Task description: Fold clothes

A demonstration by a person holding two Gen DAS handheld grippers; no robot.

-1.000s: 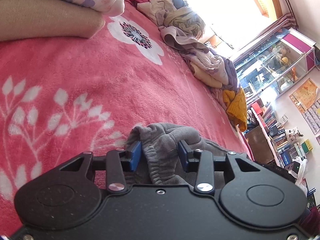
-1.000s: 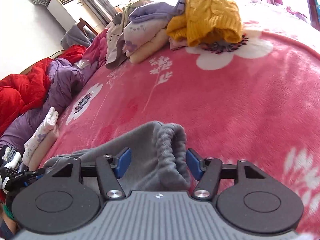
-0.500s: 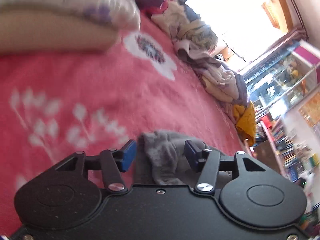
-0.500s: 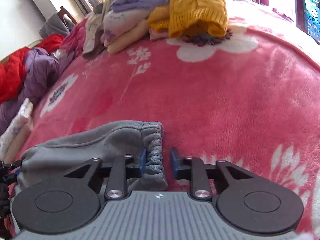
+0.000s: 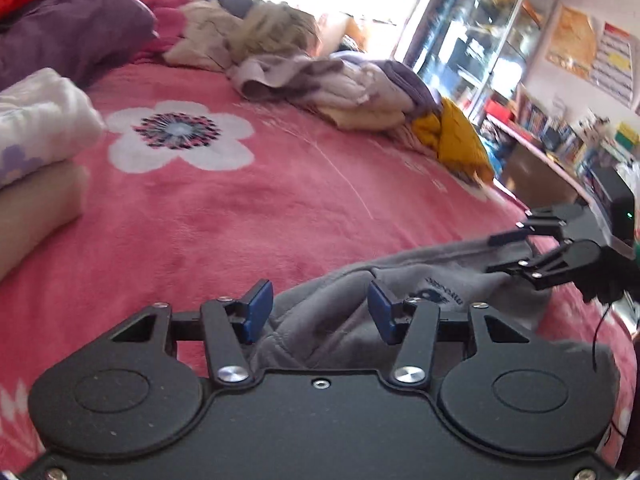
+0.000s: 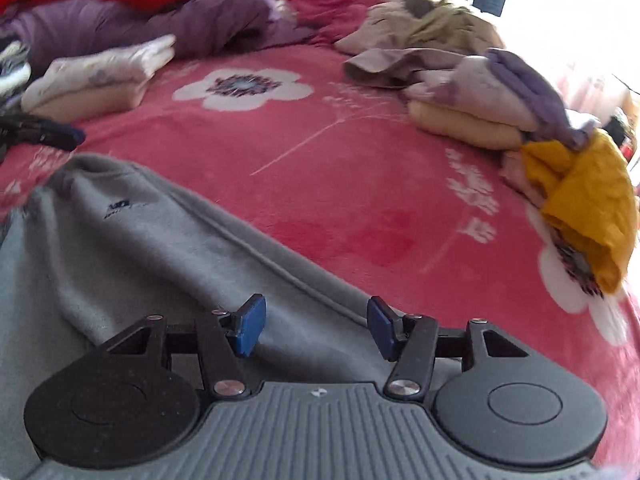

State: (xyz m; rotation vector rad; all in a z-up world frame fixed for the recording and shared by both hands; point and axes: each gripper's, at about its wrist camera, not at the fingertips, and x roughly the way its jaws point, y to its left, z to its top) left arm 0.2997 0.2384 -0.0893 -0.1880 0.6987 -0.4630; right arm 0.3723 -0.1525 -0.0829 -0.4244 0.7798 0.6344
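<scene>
While both views swing toward the bed's far side, the grip changes:
Left gripper (image 5: 316, 307): wide apart now, pads clear of the grey garment (image 5: 432, 280); a second ago it pinched a bunched edge.
Right gripper (image 6: 314, 326): released too, holding nothing.
Garment: spread flat on the pink blanket (image 6: 360, 184).
Meaning: likely laid out, ready for the first fold.

My right tool (image 6: 316, 326) hangs with jaws spread wide over the grey garment (image 6: 132, 248), which lies on the pink blanket (image 6: 360, 184). A yellow sweater (image 6: 584, 200) sits well apart.
</scene>
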